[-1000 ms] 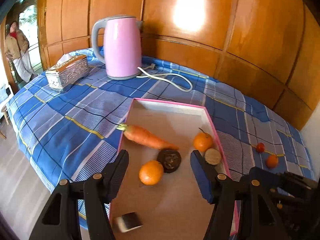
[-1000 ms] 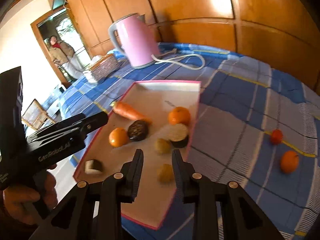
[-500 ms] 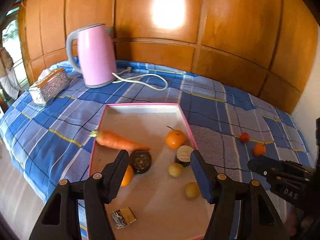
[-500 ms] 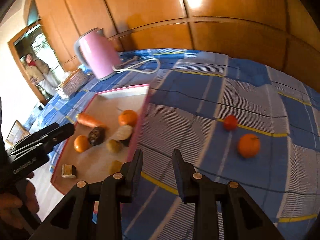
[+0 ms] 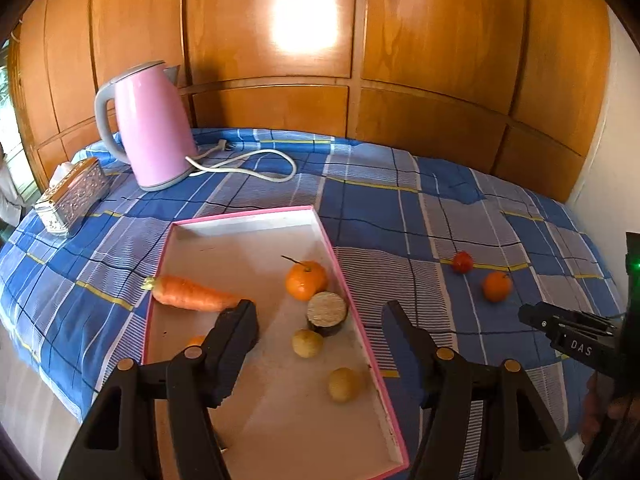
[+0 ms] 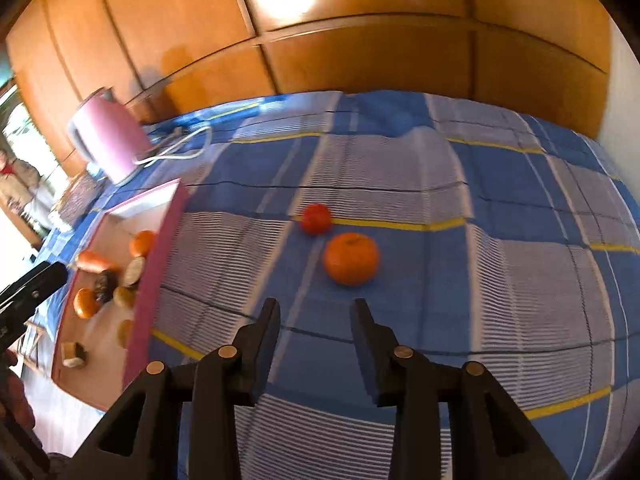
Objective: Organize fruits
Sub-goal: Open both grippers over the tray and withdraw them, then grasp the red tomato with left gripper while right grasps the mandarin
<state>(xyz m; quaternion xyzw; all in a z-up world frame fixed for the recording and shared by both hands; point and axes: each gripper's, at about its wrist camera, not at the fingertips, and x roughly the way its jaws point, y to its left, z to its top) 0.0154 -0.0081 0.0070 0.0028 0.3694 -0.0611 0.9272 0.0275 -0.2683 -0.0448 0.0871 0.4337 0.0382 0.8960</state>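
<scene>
A pink-rimmed tray (image 5: pixel 362 332) (image 6: pixel 160 248) lies on the blue checked cloth. It holds a carrot (image 5: pixel 188 293), an orange (image 5: pixel 306 279), a cut brown fruit (image 5: pixel 327 313), two small yellow fruits (image 5: pixel 307 343) and more. A loose orange (image 6: pixel 351 258) (image 5: pixel 497 286) and a small red fruit (image 6: pixel 316 219) (image 5: pixel 462 261) lie on the cloth right of the tray. My left gripper (image 5: pixel 318 330) is open and empty above the tray. My right gripper (image 6: pixel 314 320) is open and empty, just short of the loose orange.
A pink kettle (image 5: pixel 150 126) with a white cord (image 5: pixel 256 164) stands at the back left beside a silver tissue box (image 5: pixel 72 196). Wooden wall panels close the back. The bed's front edge drops off at the left. A person (image 6: pixel 16 184) stands in the doorway.
My right gripper has swung right, away from the tray, toward the loose orange and red fruit. My left gripper has shifted right over the tray. Both stay open.
</scene>
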